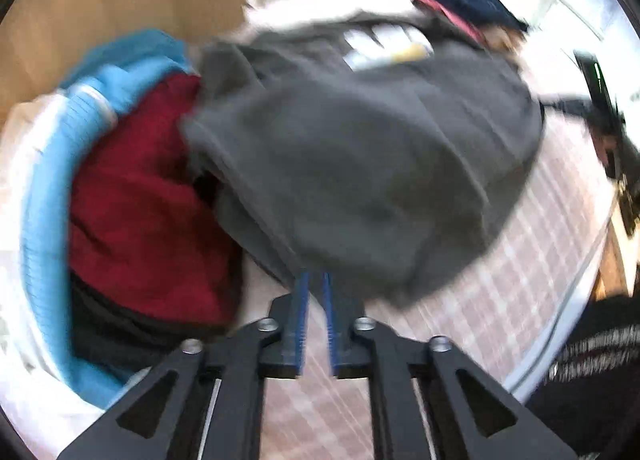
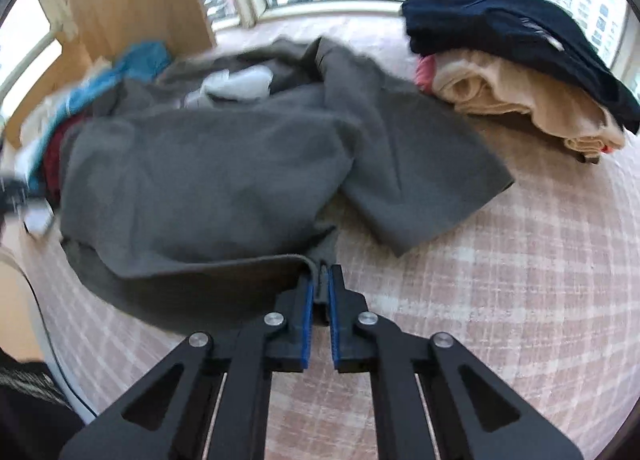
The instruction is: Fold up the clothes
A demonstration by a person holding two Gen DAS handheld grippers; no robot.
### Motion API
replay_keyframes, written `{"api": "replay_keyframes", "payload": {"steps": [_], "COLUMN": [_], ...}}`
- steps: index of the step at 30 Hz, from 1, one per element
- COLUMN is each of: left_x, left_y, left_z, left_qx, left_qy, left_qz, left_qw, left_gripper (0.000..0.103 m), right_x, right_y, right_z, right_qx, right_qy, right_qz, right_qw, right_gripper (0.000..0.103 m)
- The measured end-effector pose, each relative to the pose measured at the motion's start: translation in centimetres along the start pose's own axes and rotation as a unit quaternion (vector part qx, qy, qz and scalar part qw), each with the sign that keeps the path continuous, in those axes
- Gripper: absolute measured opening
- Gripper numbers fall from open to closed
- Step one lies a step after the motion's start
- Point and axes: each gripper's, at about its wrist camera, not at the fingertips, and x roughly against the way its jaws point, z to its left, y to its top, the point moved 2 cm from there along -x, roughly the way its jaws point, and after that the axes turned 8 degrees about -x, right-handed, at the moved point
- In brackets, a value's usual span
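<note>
I am pinching the near hem of the grey sweatshirt [image 2: 224,179] with the right gripper [image 2: 320,280]; it is lying rumpled on the checked bedcover [image 2: 520,300]. The left gripper [image 1: 316,284] is nipping another edge, jaws narrowly parted. That thin bite may be slipping, dropping the fold crooked.
</note>
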Motion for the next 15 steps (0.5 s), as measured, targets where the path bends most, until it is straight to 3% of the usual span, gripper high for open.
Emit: {"api": "replay_keyframes", "payload": {"steps": [2,8,9,10,11,13,15], "left_x": [-1.0,-3.8,-4.1,-4.5,-4.5,-4.2,-2.4], "left_y": [-0.7,-0.7,-0.5,-0.2,0.1,0.6,0.8], "left_z": [-1.0,-2.5,-2.4,-2.3,-1.9,-0.8,-0.3], "left_qx": [-0.004,-0.019,-0.022,-0.024,-0.019,-0.003,-0.001], "left_qy": [-0.007,-0.012,-0.008,-0.003,-0.004,-0.015,-0.003], "left_qz": [0.009,0.017,0.017,0.016,0.013,0.013,-0.001], "left_qw": [0.9999,0.9996,0.9996,0.9996,0.9997,0.9998,1.0], "left_gripper": [0.031,0.03,0.027,0.009,0.0,0.0,0.0], "right_x": [0.5,1.5,1.6,1.5,1.3,2.0,3.4], "right_y": [0.4,0.6,0.7,0.8,0.9,1.1,1.2], "right_z": [-0.3,-0.5,-0.4,-0.3,-0.2,-0.2,0.1], "right_qx": [0.0,0.004,0.006,0.007,0.008,0.013,0.014], "right_qy": [-0.003,-0.014,-0.015,-0.017,-0.019,-0.023,-0.025], "right_qz": [-0.007,-0.014,-0.016,-0.018,-0.021,-0.033,-0.053], "right_qw": [1.0,1.0,1.0,1.0,1.0,0.999,0.998], "right_gripper": [0.007,0.007,0.007,0.007,0.007,0.006,0.006]}}
